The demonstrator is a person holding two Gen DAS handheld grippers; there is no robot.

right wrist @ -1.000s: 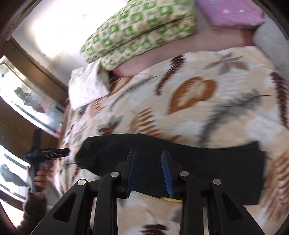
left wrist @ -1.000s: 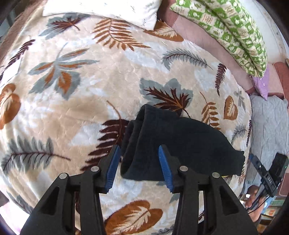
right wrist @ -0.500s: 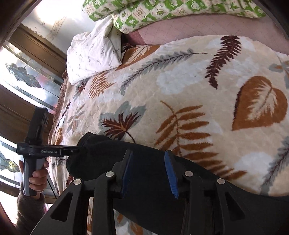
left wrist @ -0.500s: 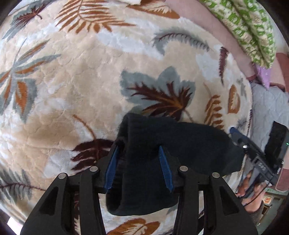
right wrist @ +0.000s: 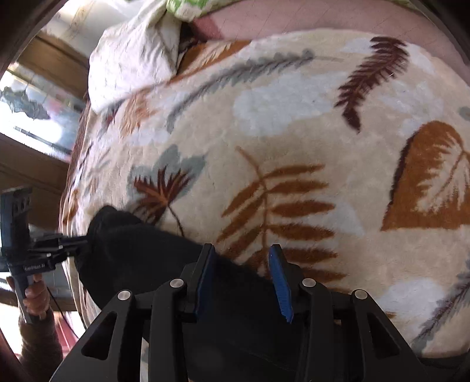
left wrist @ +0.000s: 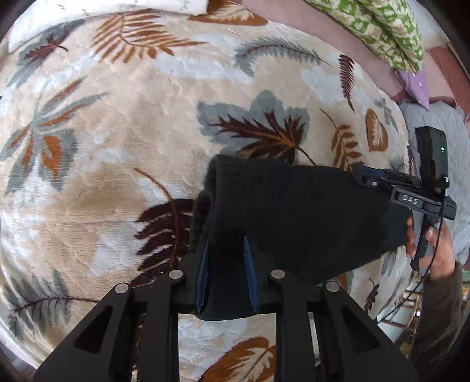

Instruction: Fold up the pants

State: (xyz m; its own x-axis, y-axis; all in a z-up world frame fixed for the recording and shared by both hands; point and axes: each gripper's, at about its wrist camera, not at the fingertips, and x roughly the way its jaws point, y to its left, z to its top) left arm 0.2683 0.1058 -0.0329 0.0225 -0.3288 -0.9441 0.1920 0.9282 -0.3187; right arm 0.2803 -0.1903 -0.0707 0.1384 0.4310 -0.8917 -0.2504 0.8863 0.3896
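Observation:
Black pants, folded into a short band, lie on a beige leaf-print blanket. My left gripper points steeply down over the band's left end. Its jaws are closing, and the blue pads pinch the thick fold between them. In the right wrist view the pants run left to the left gripper. My right gripper hangs over the band's far edge. Its jaws are opening, dark cloth lies low between them, and the pads do not press it. The left wrist view shows the right gripper at the band's upper right corner.
A white pillow and a green patterned quilt lie at the head of the bed. A grey cover lies past the blanket's right edge. A window with a wooden frame stands beyond the bed. A hand grips the right handle.
The left gripper came down over the pants' left end and its jaws narrowed onto the fold. The right gripper swung down towards the pants' far edge, and its jaws widened.

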